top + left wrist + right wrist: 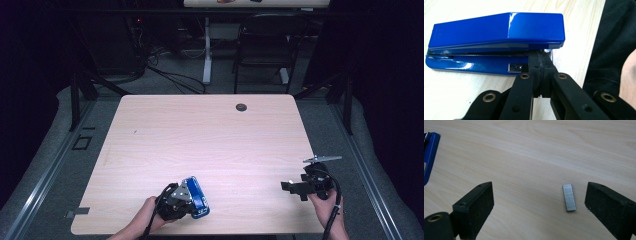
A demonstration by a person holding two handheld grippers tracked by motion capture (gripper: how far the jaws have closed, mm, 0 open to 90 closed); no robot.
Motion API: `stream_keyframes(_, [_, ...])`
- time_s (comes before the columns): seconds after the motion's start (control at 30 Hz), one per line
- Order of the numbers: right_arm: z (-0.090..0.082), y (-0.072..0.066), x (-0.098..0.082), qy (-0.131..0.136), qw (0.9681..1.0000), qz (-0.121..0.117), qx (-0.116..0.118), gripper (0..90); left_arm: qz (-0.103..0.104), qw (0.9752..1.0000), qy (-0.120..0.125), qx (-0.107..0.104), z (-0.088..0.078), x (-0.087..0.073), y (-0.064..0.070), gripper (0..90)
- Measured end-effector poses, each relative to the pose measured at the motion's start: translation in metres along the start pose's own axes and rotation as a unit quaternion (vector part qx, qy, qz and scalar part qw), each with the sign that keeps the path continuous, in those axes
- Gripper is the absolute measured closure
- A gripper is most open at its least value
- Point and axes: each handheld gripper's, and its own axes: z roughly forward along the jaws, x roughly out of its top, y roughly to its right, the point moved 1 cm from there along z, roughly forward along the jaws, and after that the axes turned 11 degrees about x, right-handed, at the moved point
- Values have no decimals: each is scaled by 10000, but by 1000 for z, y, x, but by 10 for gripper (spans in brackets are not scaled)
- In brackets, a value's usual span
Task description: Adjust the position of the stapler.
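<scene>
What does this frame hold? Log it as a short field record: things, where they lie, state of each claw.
surface: light wood table
stapler: blue stapler, lying on its side near the table's near edge, at the person's left
staples: strip of staples, flat on the table, apart from the stapler
left claw: left claw shut, tips against the stapler's end at the slit between top and base
right claw: right claw open, jaws either side of the strip, touching neither it nor each other
held: whether the left claw pinches a part, cannot tell
</scene>
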Motion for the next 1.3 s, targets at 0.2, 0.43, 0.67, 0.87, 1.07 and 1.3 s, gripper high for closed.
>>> stream_keyframes(0.2, [0, 0, 0, 0, 10000, -1, 7, 82, -12, 10000, 36, 18, 2, 3, 2, 900])
stream_keyframes(0.43, [0, 0, 0, 16, 10000, -19, 12, 82, -6, 10000, 68, 33, 5, 6, 4, 900])
stream_keyframes(0.67, [0, 0, 0, 20, 10000, -27, 17, 82, -9, 9999, 144, 91, 9, 12, 8, 900])
stream_keyframes(0.87, [0, -1, 0, 8, 10000, -26, 27, 82, 50, 9997, 193, 103, 13, 17, 8, 900])
stream_keyframes(1.07, [0, -1, 0, 3, 10000, -25, 42, 82, 41, 9996, 251, 104, 18, 23, 9, 900])
stream_keyframes(1.3, [1, -1, 0, -14, 9999, -63, 78, 85, 28, 9995, 307, 88, 23, 29, 8, 900])
